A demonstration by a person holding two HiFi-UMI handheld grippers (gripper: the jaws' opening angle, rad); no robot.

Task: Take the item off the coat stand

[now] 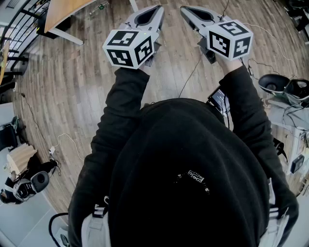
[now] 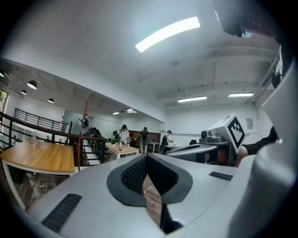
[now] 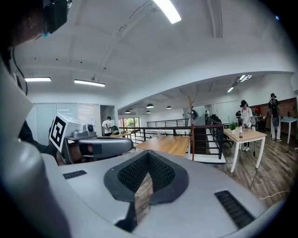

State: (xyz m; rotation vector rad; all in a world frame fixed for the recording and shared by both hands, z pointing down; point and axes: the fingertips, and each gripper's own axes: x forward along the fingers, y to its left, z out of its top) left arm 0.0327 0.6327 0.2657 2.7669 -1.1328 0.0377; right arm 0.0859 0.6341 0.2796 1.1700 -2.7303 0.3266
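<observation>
The coat stand (image 2: 85,122) is a thin reddish-brown pole far off by the black railing, with a dark item (image 2: 84,122) hanging near its top. The right gripper view shows the same coat stand (image 3: 190,111) and item (image 3: 194,113) beyond a wooden table. My left gripper (image 1: 157,7) and right gripper (image 1: 184,8) are held side by side in front of the person's chest, over the wooden floor. Both point towards the far room. The left gripper (image 2: 147,157) is shut with nothing between its jaws. The right gripper (image 3: 149,153) is shut and empty too.
A wooden table (image 1: 67,14) and black railing (image 1: 19,29) stand ahead to the left. Cables (image 1: 190,77) trail over the plank floor. Gear lies at the right (image 1: 280,87) and lower left (image 1: 29,185). Several people stand by a far table (image 2: 122,148).
</observation>
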